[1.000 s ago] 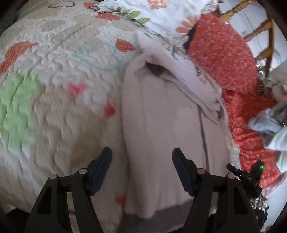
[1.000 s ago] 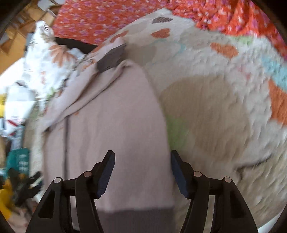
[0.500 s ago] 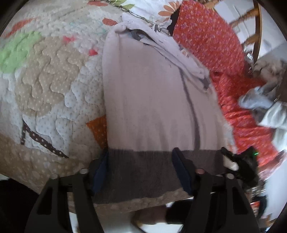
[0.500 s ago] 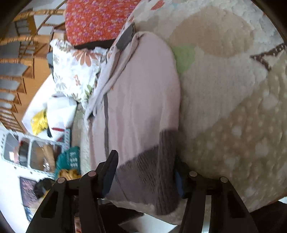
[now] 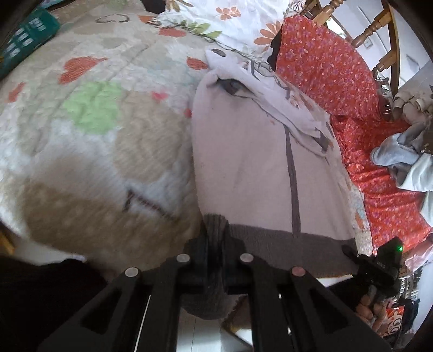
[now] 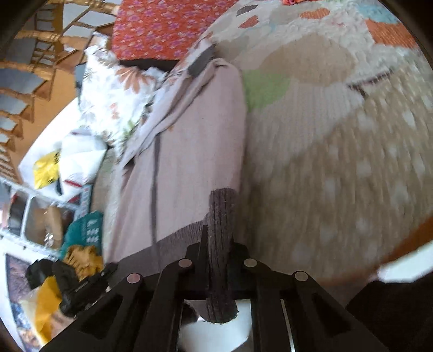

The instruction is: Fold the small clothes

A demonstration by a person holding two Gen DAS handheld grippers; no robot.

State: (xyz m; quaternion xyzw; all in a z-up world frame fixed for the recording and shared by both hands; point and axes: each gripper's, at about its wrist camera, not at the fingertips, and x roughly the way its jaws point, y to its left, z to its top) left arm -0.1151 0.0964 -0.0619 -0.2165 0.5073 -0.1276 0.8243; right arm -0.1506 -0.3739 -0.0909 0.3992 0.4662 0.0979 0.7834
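Note:
A pale pink sweater (image 5: 243, 168) with a grey hem band lies lengthwise on the quilted bed, its sleeves folded in near the collar. It also shows in the right wrist view (image 6: 189, 151). My left gripper (image 5: 215, 243) is shut on the grey hem (image 5: 216, 227) at one bottom corner. My right gripper (image 6: 220, 241) is shut on the grey hem (image 6: 222, 211) at the other bottom corner. Both corners are pinched into upright folds at the bed's near edge.
The heart-patterned quilt (image 5: 89, 130) covers the bed. A floral pillow (image 5: 230, 24) and a red floral cloth (image 5: 338, 75) lie beyond the sweater. Loose clothes (image 5: 400, 159) sit at the right. A wooden chair (image 6: 32, 48) and cluttered floor items (image 6: 81, 230) are off the bed.
Both grippers were open over the sweater, moved back to the hem at the bed's edge, and have now shut on the hem corners.

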